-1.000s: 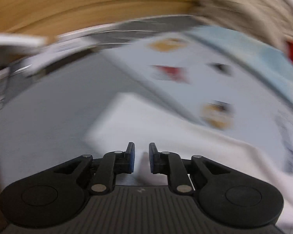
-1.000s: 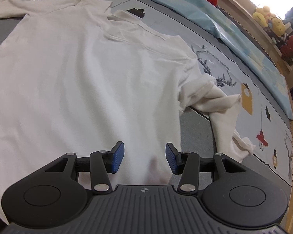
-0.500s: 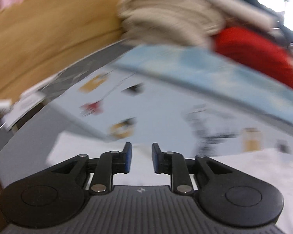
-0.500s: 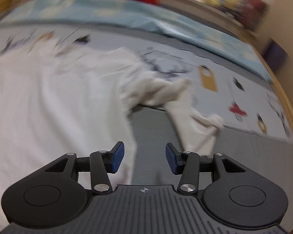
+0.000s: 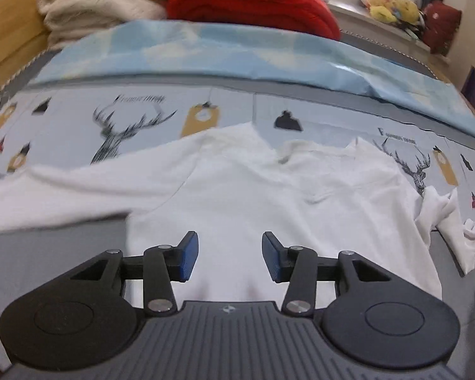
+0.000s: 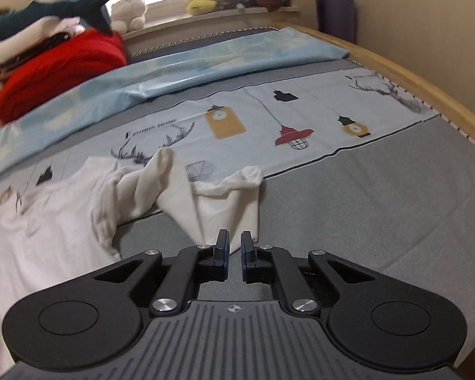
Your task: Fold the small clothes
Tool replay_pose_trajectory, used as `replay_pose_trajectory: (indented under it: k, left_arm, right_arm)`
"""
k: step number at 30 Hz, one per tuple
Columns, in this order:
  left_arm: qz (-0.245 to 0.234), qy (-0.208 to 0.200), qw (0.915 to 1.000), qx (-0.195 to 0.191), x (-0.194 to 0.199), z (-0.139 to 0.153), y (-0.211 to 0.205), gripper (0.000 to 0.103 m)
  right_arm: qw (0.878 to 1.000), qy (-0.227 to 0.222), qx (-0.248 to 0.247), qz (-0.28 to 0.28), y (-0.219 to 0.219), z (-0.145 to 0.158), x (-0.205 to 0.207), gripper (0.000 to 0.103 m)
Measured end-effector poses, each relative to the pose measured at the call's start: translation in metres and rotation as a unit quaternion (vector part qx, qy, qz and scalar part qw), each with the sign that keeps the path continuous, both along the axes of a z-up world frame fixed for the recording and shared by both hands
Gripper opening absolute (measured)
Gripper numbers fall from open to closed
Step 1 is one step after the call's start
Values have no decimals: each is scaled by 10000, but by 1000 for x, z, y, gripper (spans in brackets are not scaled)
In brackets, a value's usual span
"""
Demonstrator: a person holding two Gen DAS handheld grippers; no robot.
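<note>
A white long-sleeved shirt [image 5: 256,196] lies spread flat on the bed, collar away from me, left sleeve stretched out to the left. My left gripper [image 5: 229,255] is open and empty, hovering over the shirt's lower body. The right sleeve [image 6: 212,202] lies crumpled and folded at the shirt's right side. My right gripper [image 6: 234,253] has its jaws nearly together right at the near edge of that sleeve; I cannot tell whether cloth is caught between them.
The bed has a grey mat [image 6: 380,215] and a printed sheet with deer and lanterns [image 6: 269,120]. A light blue cover [image 5: 237,53], red blanket [image 5: 253,3], cream blankets [image 5: 101,0] and plush toys [image 6: 205,0] lie beyond. A wooden bed rail [image 6: 427,88] runs along the right.
The left gripper swung right to face the shirt and opened wide. The right gripper swung right to the crumpled sleeve and closed from open to nearly shut.
</note>
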State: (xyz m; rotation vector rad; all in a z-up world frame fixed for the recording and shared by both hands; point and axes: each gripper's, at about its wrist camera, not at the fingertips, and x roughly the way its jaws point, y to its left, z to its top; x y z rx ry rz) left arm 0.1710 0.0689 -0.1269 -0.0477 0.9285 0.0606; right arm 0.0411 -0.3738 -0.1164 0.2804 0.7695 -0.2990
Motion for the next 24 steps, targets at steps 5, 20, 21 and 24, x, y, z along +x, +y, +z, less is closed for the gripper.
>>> replay_pose_trajectory:
  k: [5, 20, 21, 24]
  left_arm:
    - [-60, -42, 9999, -112, 21, 0, -20, 50]
    - [-409, 242, 9973, 561, 55, -28, -49, 50]
    - [-431, 241, 9971, 585, 57, -29, -50, 50]
    - [-459, 269, 9963, 678, 63, -33, -52, 50]
  right_arm:
    - [9976, -235, 542, -359, -35, -10, 19, 8]
    - [9440, 19, 2890, -1592, -95, -94, 124, 25]
    - [9501, 204, 2691, -1566, -93, -94, 132, 15]
    - [9640, 230, 2156, -1541, -92, -85, 149, 13]
